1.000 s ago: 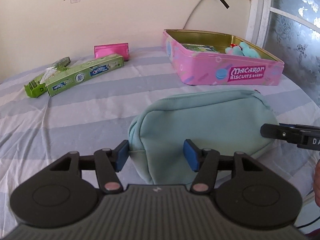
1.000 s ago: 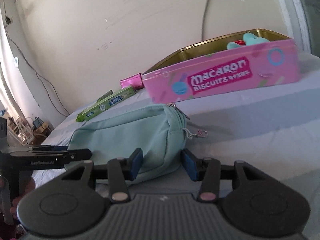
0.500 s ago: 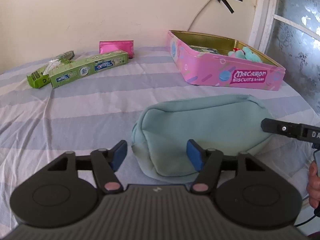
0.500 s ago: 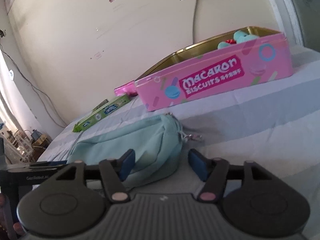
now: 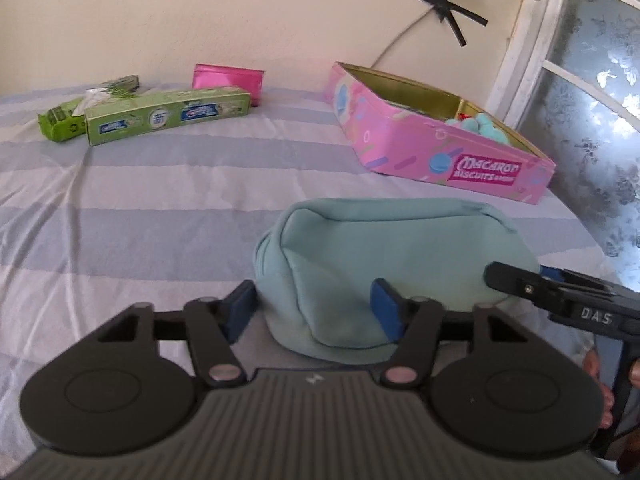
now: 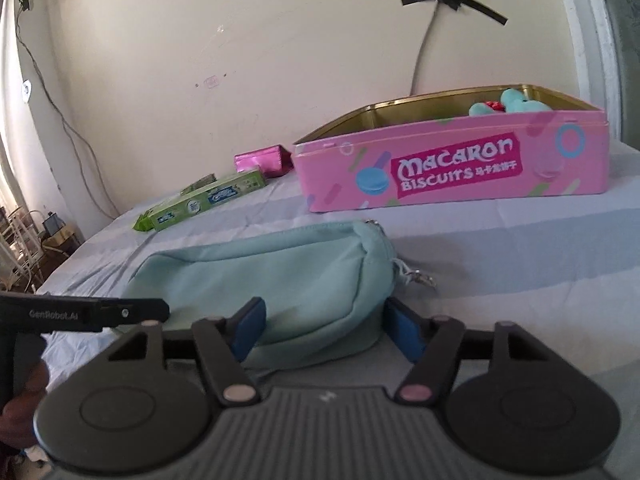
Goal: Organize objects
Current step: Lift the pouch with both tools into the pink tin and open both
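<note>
A mint-green fabric pouch [image 5: 400, 248] lies on the striped bedsheet, with its zip pull [image 6: 420, 278] at the right end. My left gripper [image 5: 314, 314] straddles its left end; the jaws are closing and both blue pads touch the fabric. Over the right end of the pouch [image 6: 280, 264], my right gripper [image 6: 326, 326] is also closing, its pads beside the fabric without a clear squeeze. Behind stands an open pink Macaron biscuit tin [image 5: 440, 152] with a teal plush toy [image 5: 480, 124] inside.
A green toothpaste box [image 5: 168, 114], a green tissue pack [image 5: 64, 126] and a shiny pink packet [image 5: 228, 80] lie at the far left by the wall. A window frame [image 5: 520, 60] stands at the right. The bed edge drops off at the left in the right wrist view.
Both grippers widened around the pouch ends half a second ago and have narrowed again. The pouch stays where it was; both views have shifted slightly.
</note>
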Demonstrator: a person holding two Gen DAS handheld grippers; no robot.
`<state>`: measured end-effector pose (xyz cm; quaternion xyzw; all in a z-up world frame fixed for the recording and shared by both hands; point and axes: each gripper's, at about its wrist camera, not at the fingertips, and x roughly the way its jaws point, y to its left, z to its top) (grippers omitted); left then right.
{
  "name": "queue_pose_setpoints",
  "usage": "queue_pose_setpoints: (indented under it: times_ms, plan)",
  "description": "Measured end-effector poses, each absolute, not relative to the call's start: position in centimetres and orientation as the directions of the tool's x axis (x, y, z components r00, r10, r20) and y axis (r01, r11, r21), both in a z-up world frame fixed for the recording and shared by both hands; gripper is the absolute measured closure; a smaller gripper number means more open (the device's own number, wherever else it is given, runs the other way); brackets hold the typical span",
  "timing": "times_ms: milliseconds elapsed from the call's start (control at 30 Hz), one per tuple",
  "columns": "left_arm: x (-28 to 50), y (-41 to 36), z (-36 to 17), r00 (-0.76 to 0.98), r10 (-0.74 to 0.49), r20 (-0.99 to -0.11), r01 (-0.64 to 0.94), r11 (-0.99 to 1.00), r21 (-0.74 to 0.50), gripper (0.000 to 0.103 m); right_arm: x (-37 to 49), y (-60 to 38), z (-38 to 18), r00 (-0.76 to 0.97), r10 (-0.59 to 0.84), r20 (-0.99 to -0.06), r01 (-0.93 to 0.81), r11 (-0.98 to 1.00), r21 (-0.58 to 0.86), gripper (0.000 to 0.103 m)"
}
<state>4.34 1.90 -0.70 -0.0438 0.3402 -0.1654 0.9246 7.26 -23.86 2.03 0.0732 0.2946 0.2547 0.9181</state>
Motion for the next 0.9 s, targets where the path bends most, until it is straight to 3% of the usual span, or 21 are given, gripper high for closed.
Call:
queue_pose_setpoints:
  times_ms: [200, 733, 900]
  plan:
    - [4.6, 2.6, 0.2, 0.722, -0.339, -0.603, 0.265, 0.941, -0.210, 0.043, 6.6, -23.8, 3.3, 0.744, 0.495, -0.448, -0.444, 0.868, 0.222, 0.055]
    - [11.1, -3.2, 6.8, 0.807, -0.331, -0.489, 0.337, 0.938, -0.079, 0.042, 11.4, -27.0, 9.1, 0.887, 0.388, -0.250, -0.370, 0.921, 0.120, 0.055]
    - [14.9, -7.4, 8.2, 0.832, -0.310, -0.460, 0.343, 0.939, -0.013, 0.042, 16.3, -29.5, 10.0, 0.906, 0.351, -0.238, -0.326, 0.935, 0.139, 0.055]
